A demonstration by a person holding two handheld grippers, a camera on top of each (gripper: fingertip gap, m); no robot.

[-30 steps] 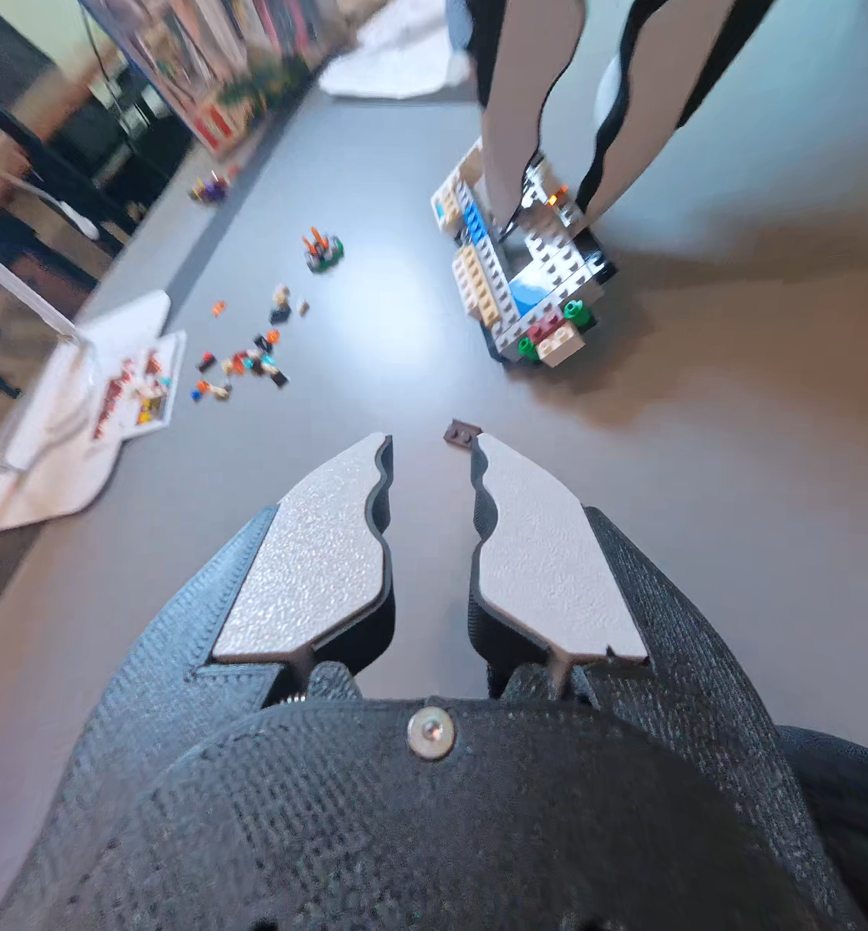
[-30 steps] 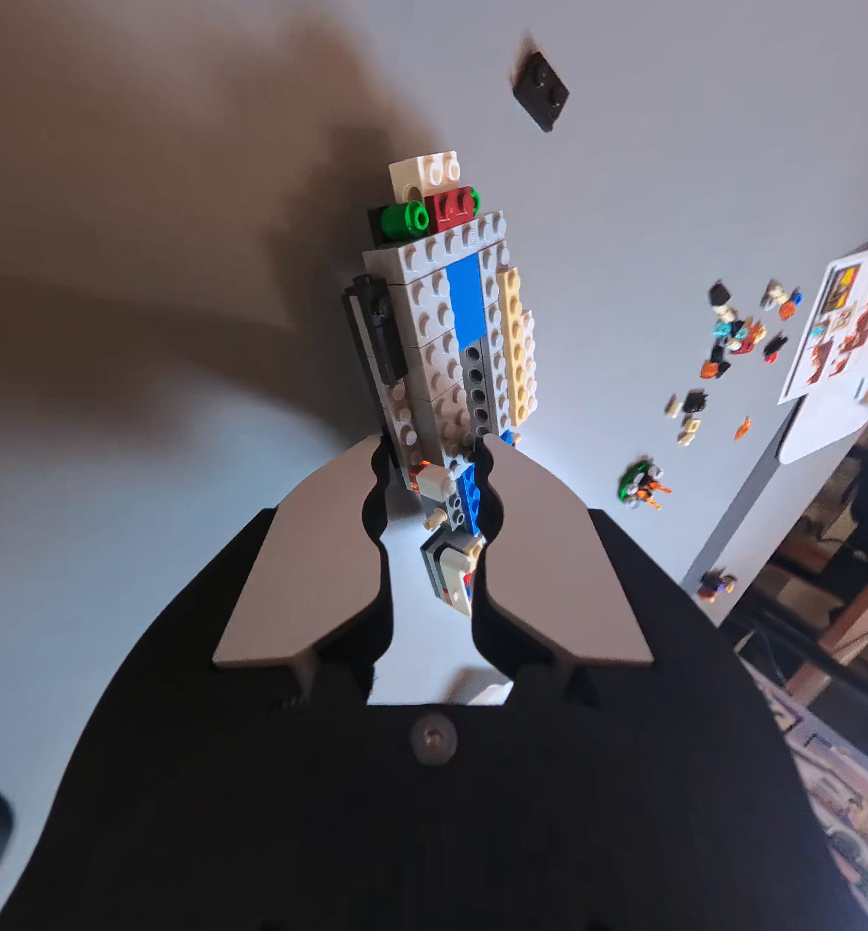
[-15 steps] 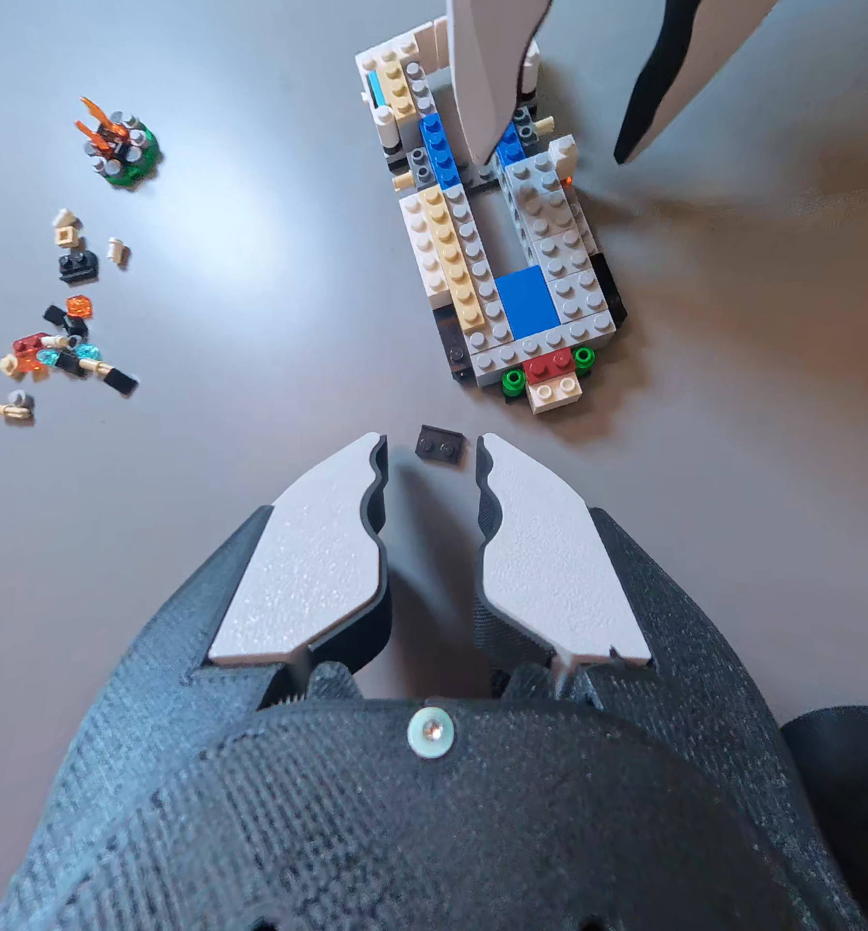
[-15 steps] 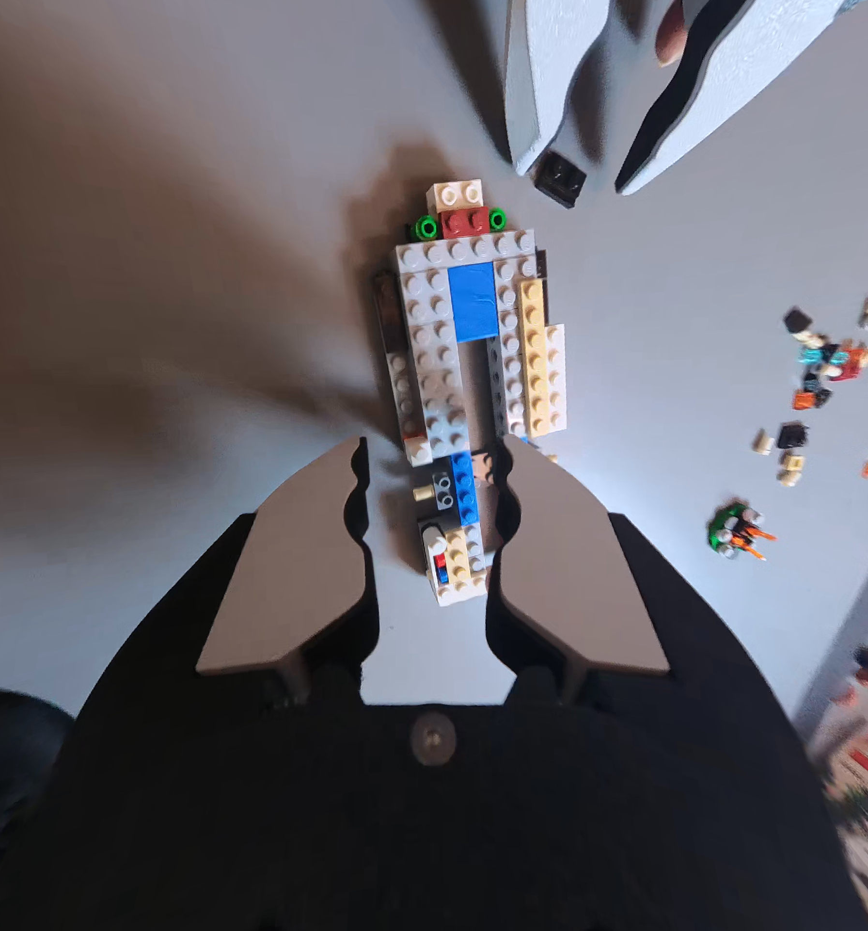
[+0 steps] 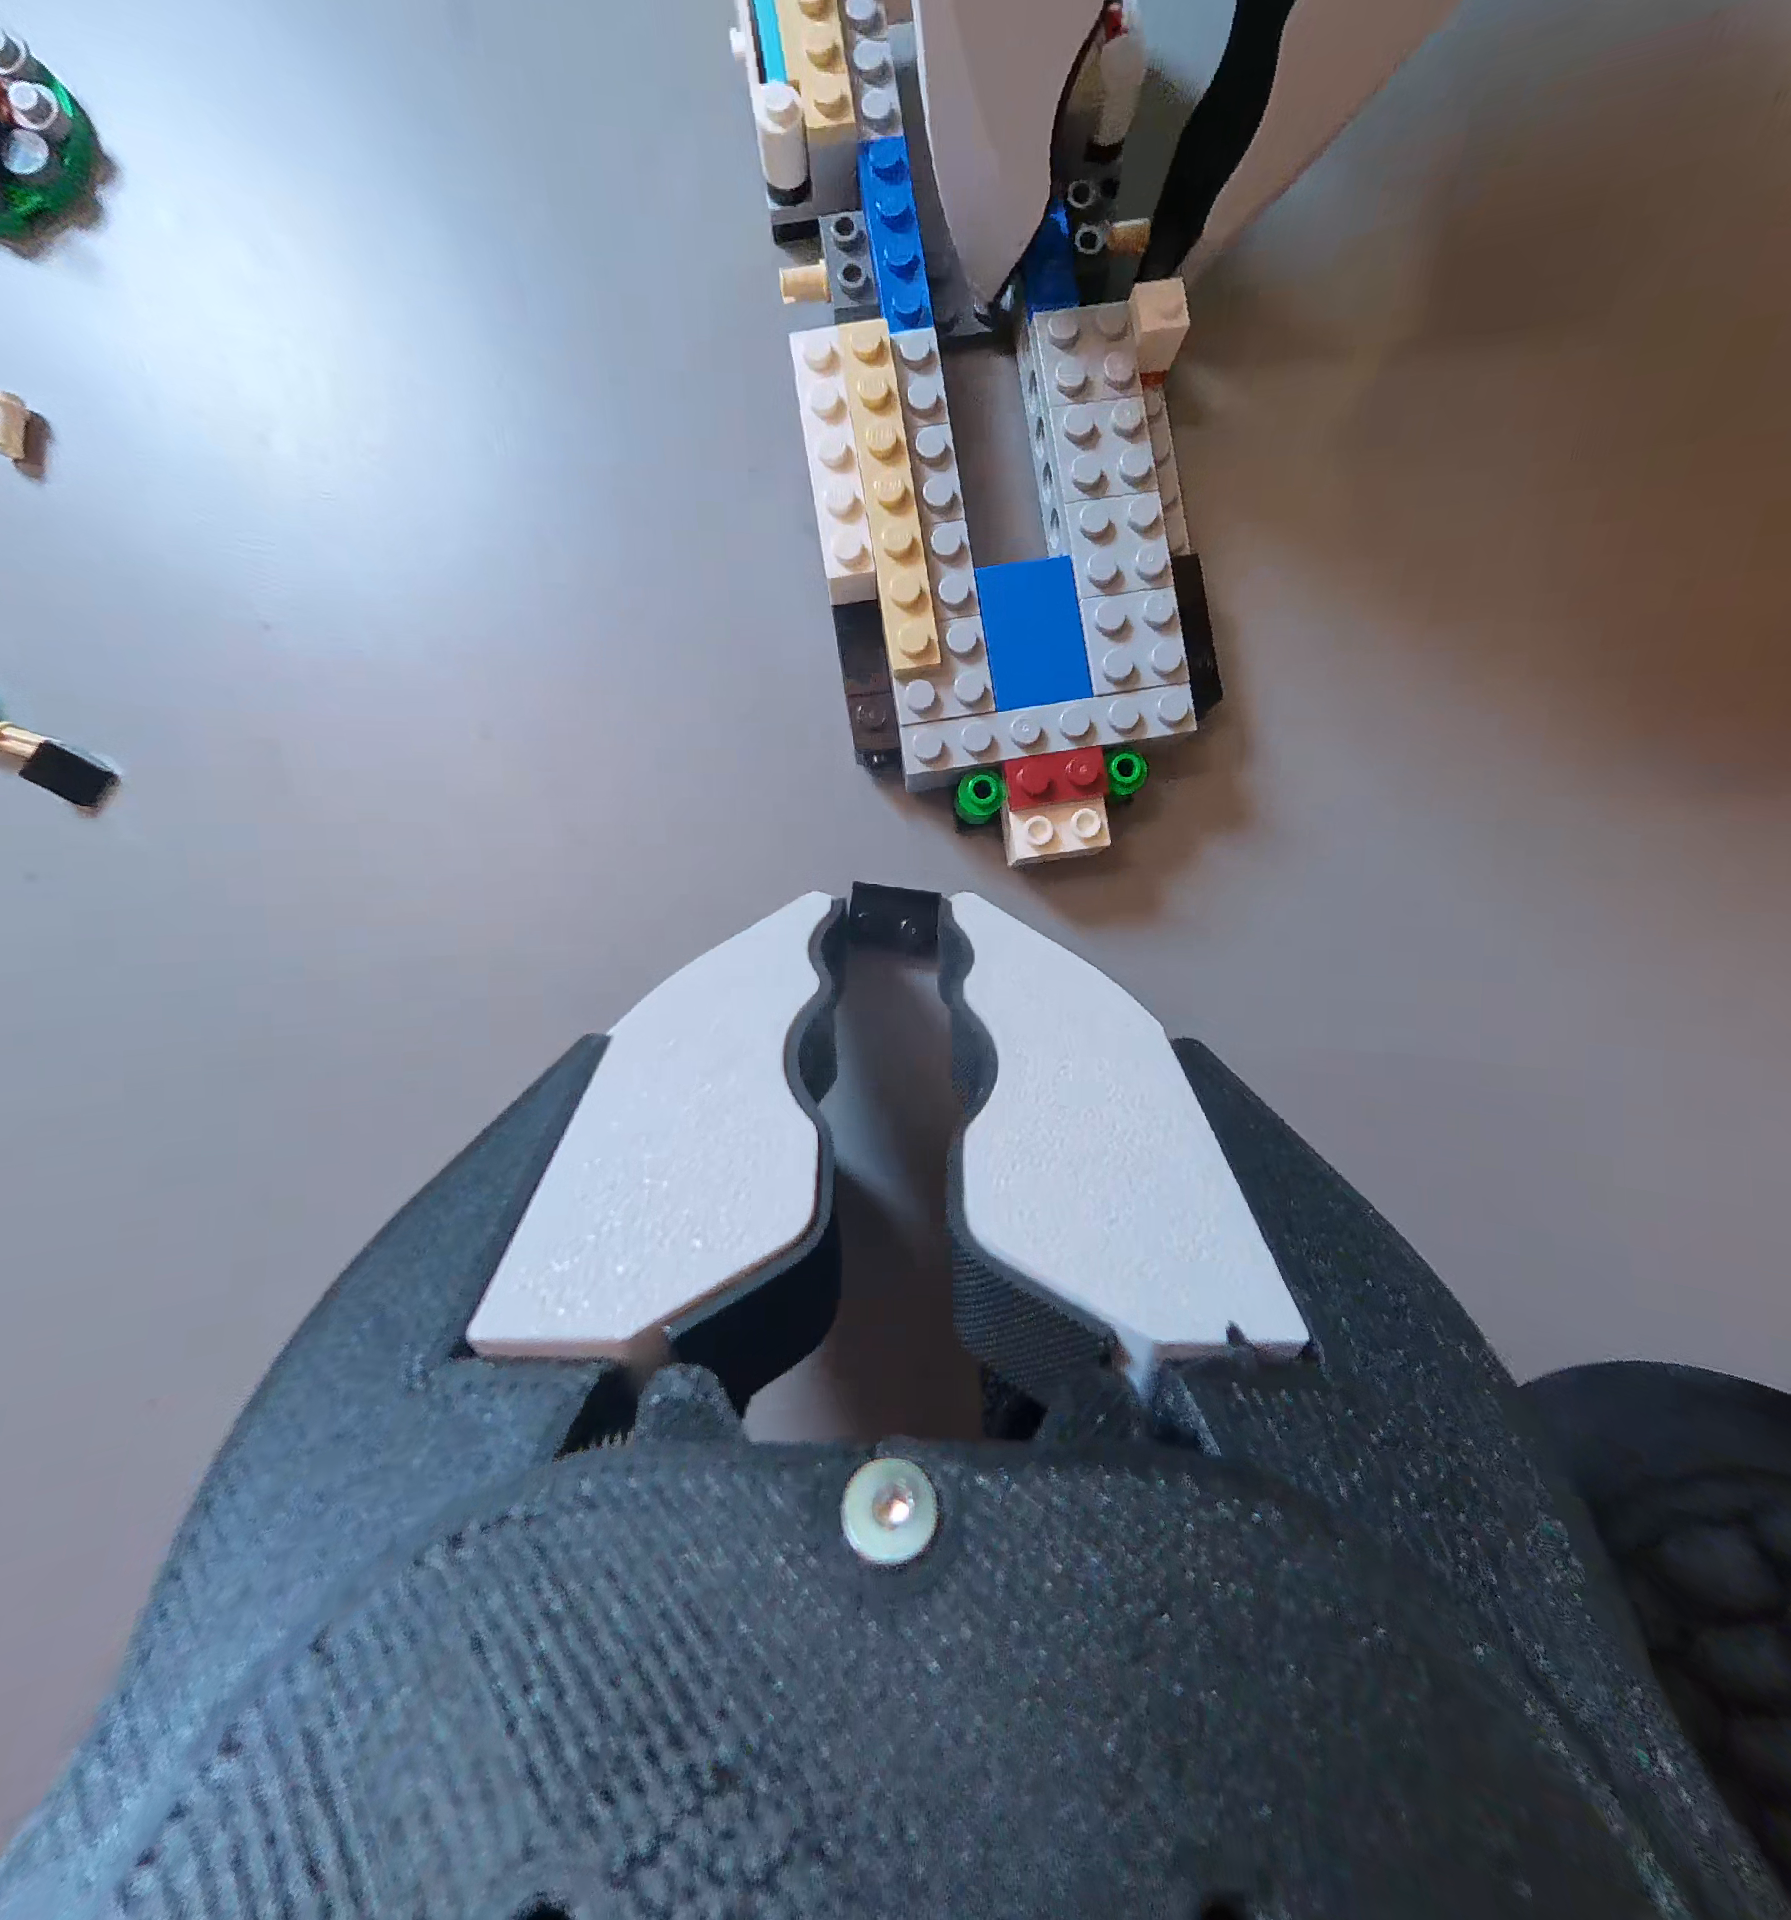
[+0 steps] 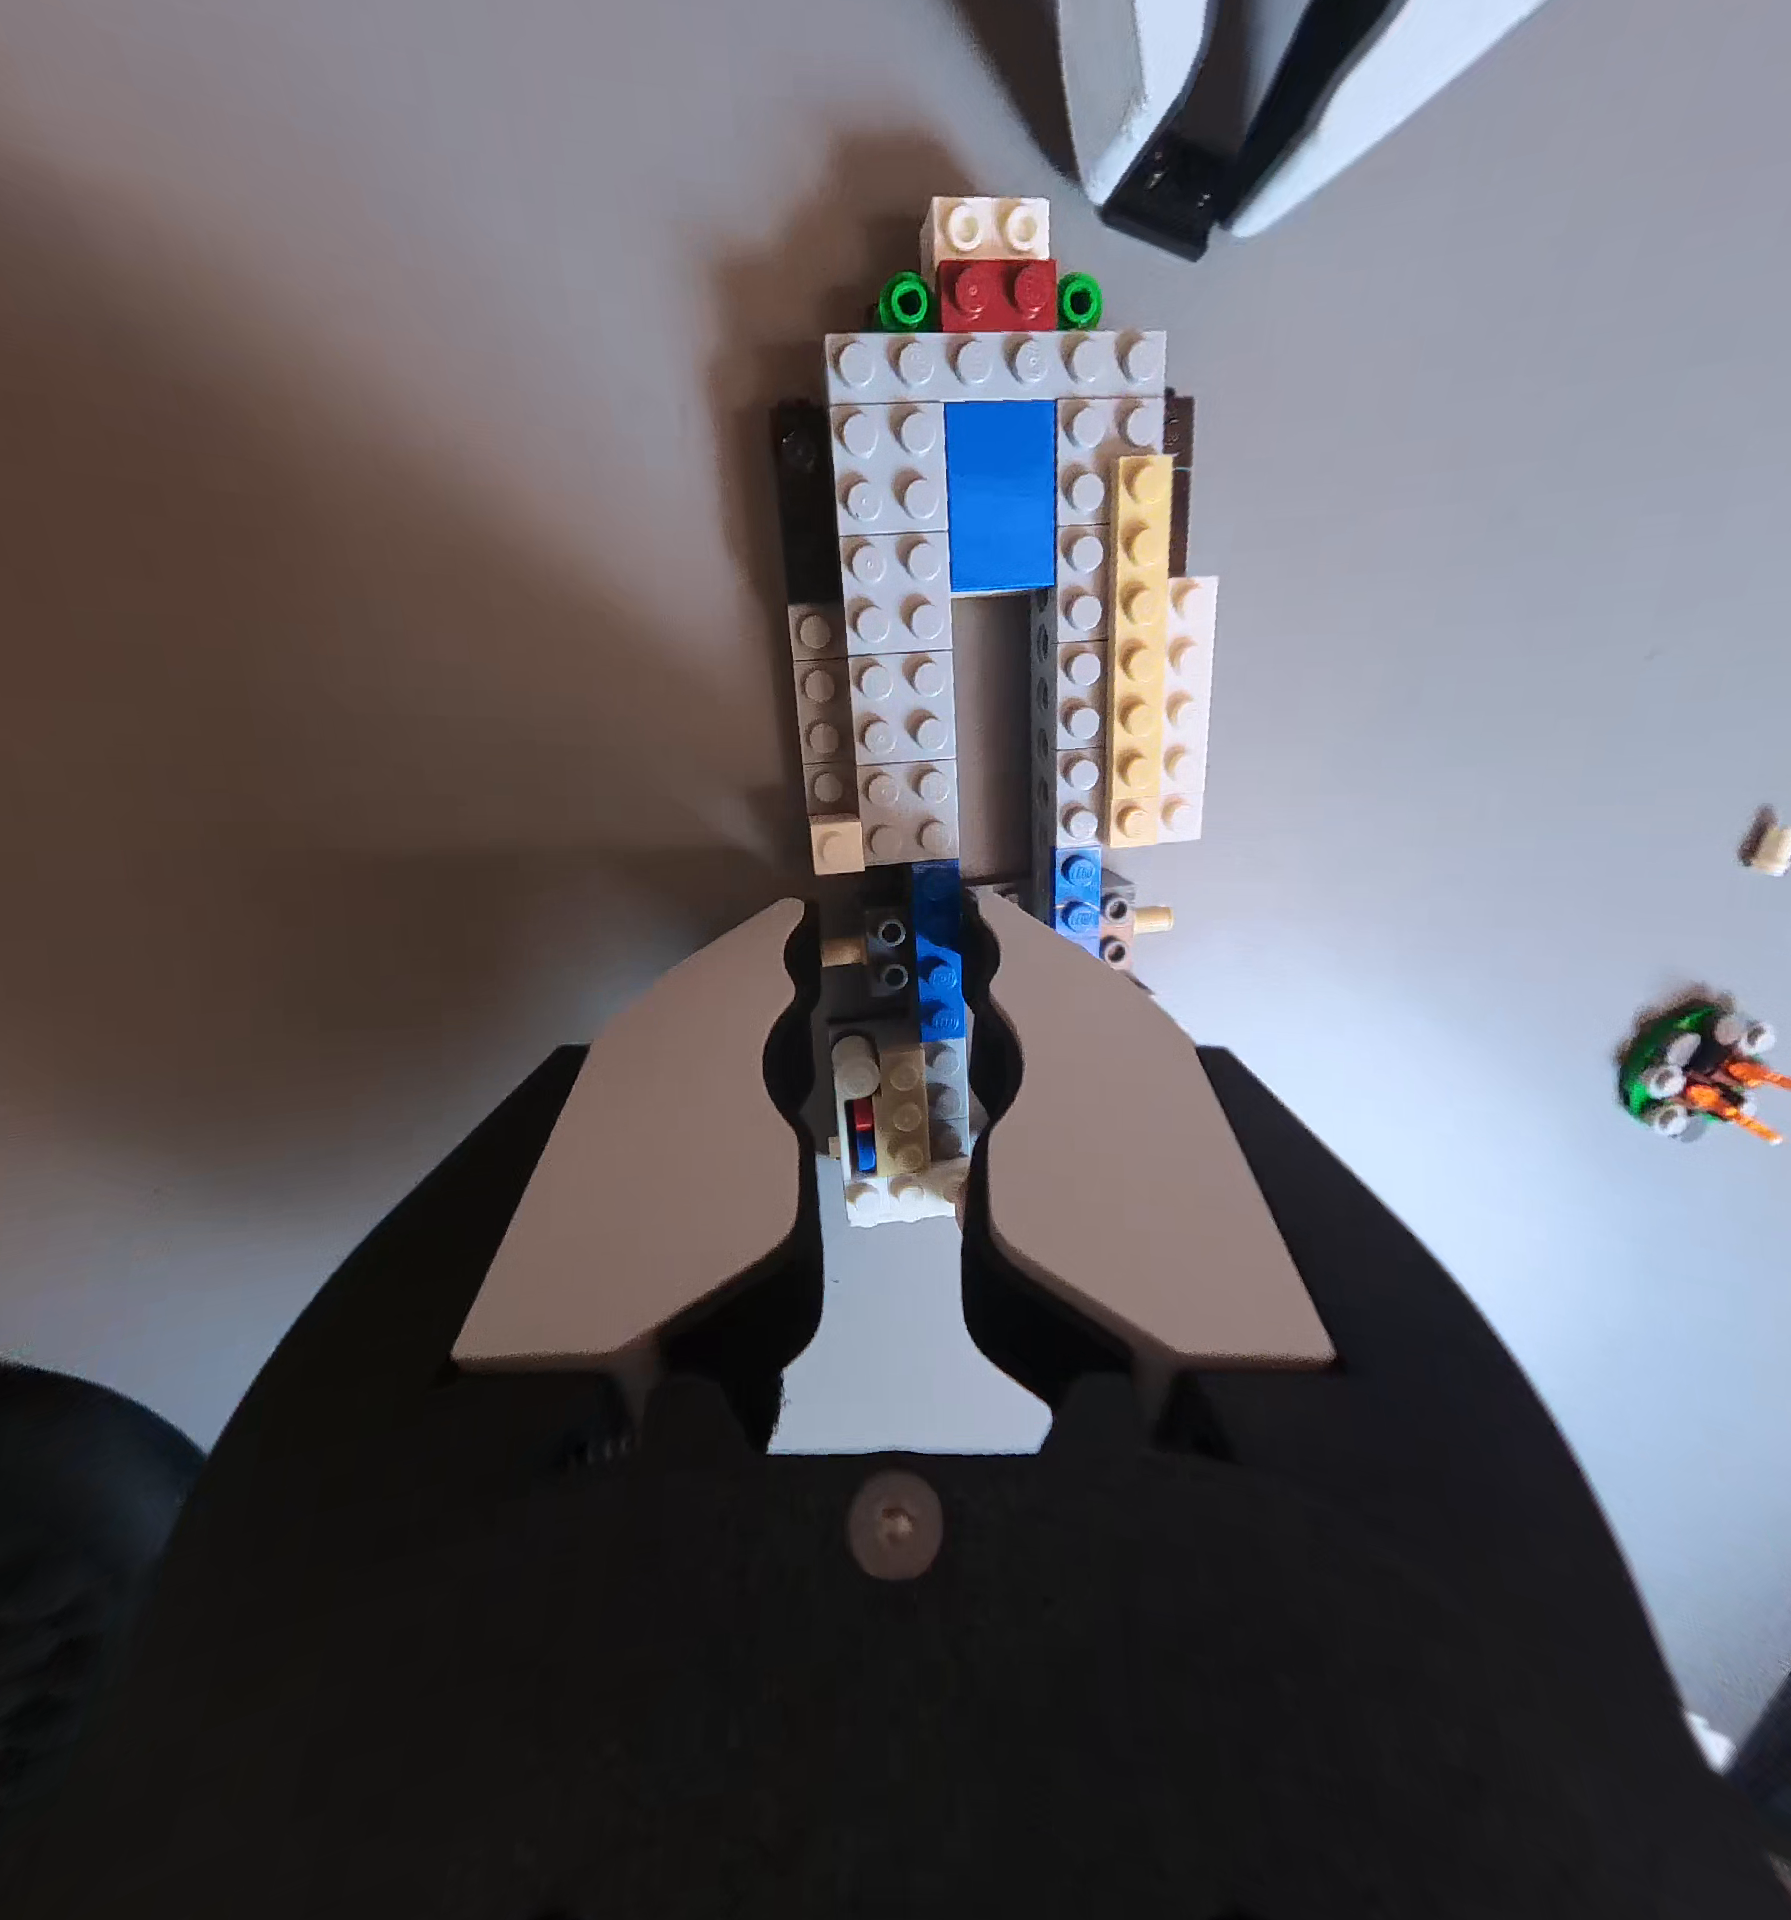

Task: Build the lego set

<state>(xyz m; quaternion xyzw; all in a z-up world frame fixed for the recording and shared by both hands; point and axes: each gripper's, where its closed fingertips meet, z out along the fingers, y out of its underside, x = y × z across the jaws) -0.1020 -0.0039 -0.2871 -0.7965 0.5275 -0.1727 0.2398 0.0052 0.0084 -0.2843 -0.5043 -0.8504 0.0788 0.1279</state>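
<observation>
Grey tabletop (image 5: pixel 455 468) carries everything here; no bin or tray shows, so the loose bits lie straight on it. The left gripper (image 5: pixel 893 914) is clenched on a small black plate (image 5: pixel 893 920), both pale fingertips (image 5: pixel 803 925) pressing its sides, down at the table just near of the brick model (image 5: pixel 1016 582); the right wrist view shows the same pinch at the model's far end (image 6: pixel 1161 203). The model is a long flat build of grey, tan, white and blue bricks with a blue tile (image 6: pixel 1000 494), a red plate (image 5: pixel 1055 774) between two green studs (image 5: pixel 979 795) and a cream plate (image 5: pixel 1059 831) at its end. The right gripper (image 6: pixel 891 925) is closed round the model's narrow blue-and-grey end, its fingers (image 6: pixel 1067 997) against both sides. To one side lie scattered small pieces (image 5: pixel 29 748) and a green round piece (image 6: pixel 1686 1075) with orange flames and grey studs.
</observation>
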